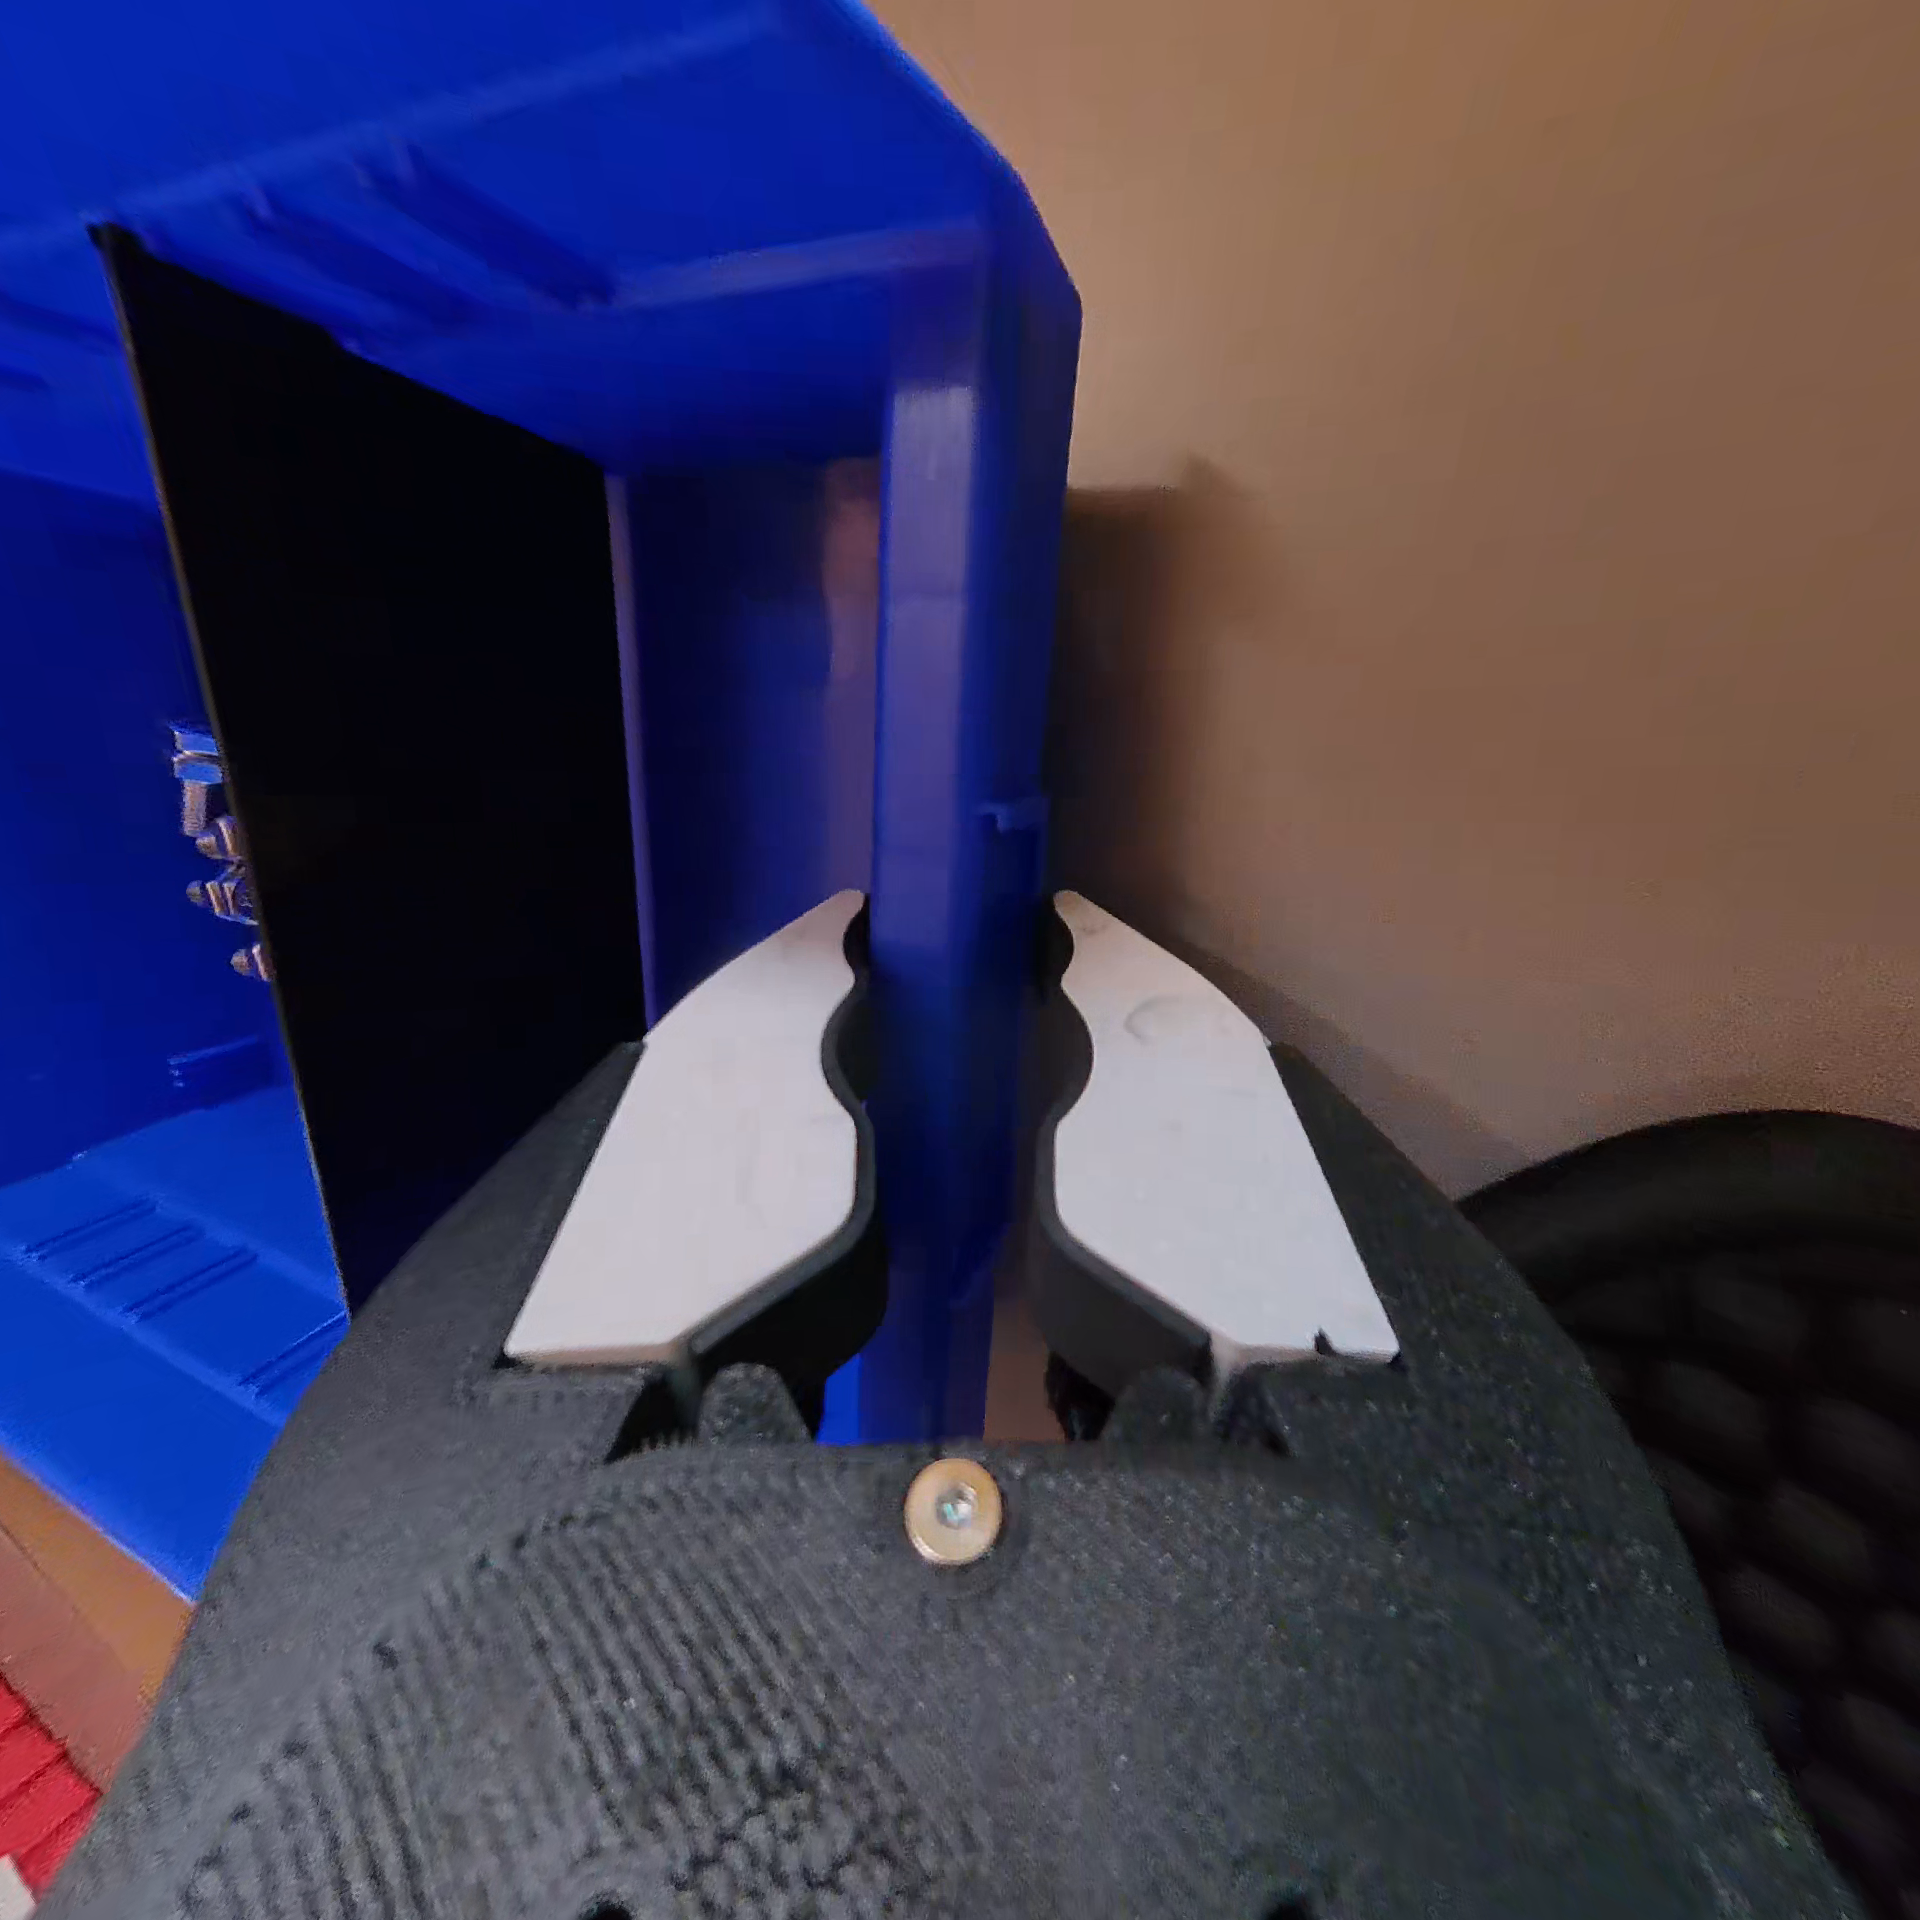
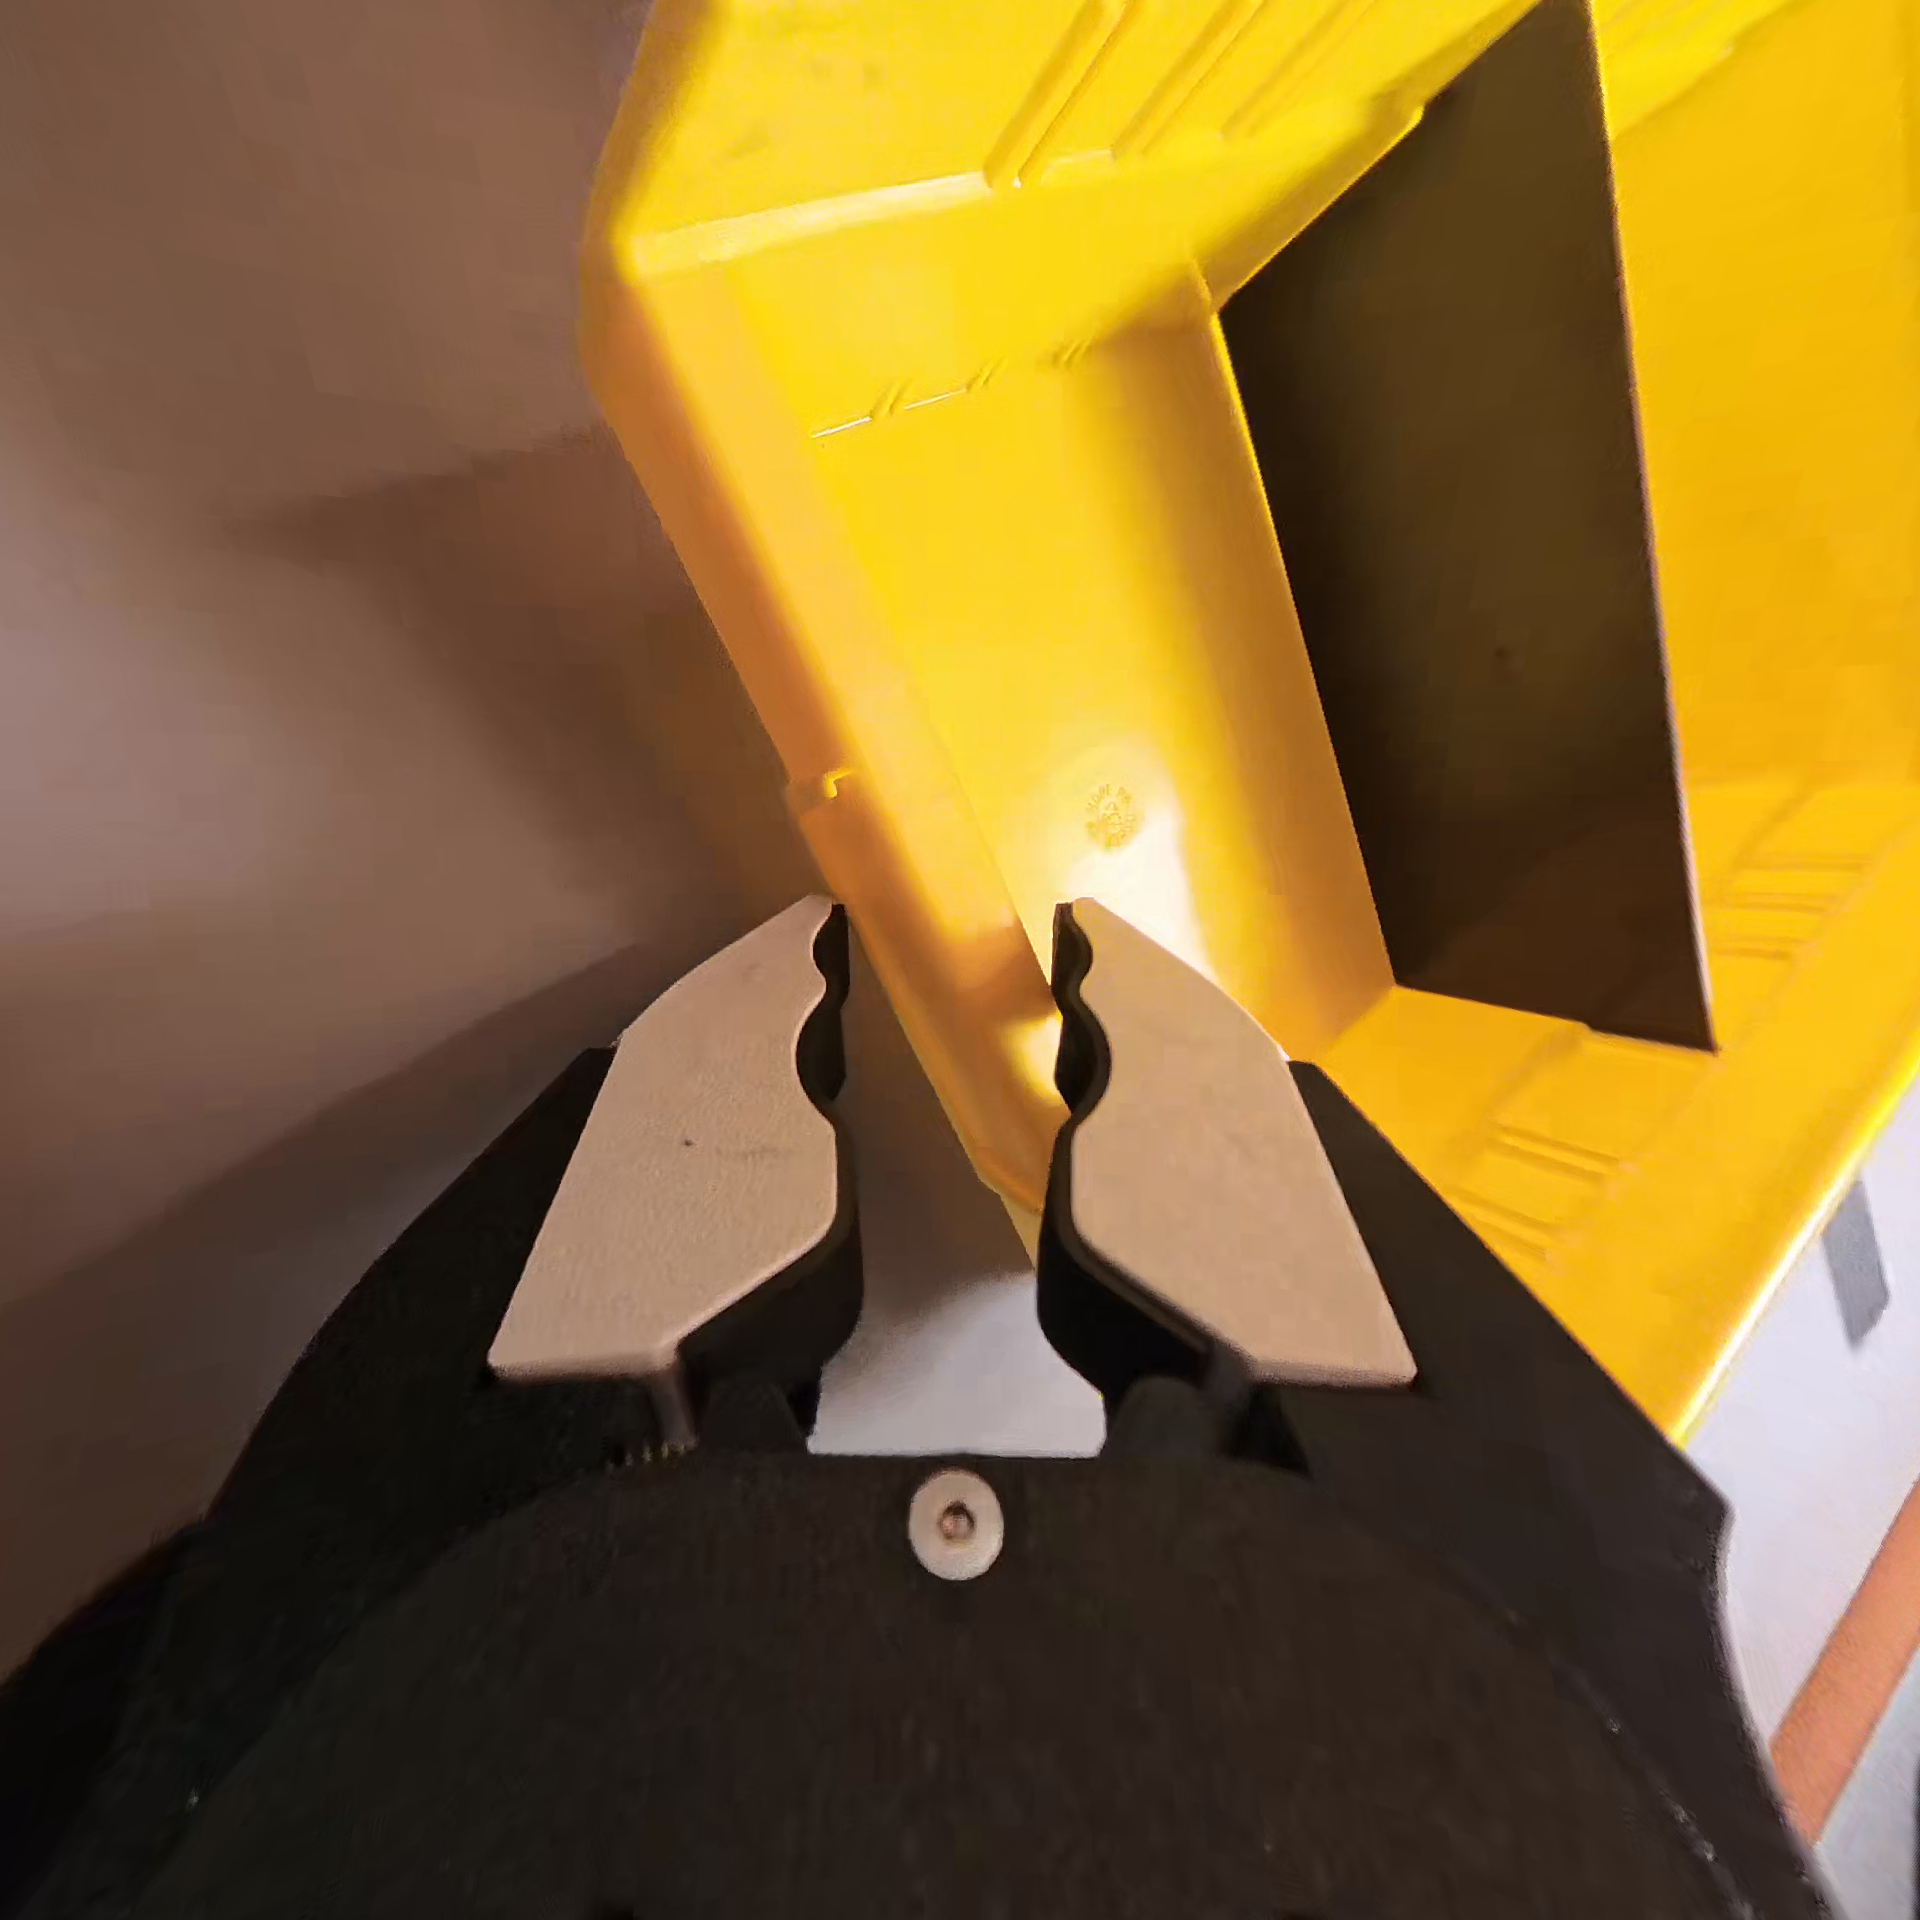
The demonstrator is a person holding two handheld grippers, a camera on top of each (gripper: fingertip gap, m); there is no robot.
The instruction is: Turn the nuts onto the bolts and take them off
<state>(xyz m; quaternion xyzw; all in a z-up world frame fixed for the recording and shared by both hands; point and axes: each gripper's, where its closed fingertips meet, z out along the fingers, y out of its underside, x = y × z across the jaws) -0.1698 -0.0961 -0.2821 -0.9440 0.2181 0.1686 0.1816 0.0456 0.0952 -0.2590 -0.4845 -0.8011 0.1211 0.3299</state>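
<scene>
A blue plastic bin [image 1: 727, 364] fills the left of the left wrist view. A black divider [image 1: 395, 727] stands inside it, and several silver metal nuts or bolts [image 1: 218, 831] show past the divider's left edge. My left gripper [image 1: 956, 914] is shut on the bin's side wall, one finger on each side. In the right wrist view my right gripper [image 2: 945, 914] is shut on the side wall of a yellow plastic bin [image 2: 987, 520], which holds a dark divider [image 2: 1455, 623]. I see no parts in the yellow bin.
A plain brown surface [image 1: 1455, 520] lies behind both bins. A black woven object [image 1: 1714, 1351] sits at the right of the left wrist view and a red patch [image 1: 42, 1766] at its bottom left. A white surface [image 2: 1818, 1558] with an orange strip [image 2: 1849, 1714] lies under the yellow bin. The tips of one gripper are about 30 centimeters away from the tips of the other.
</scene>
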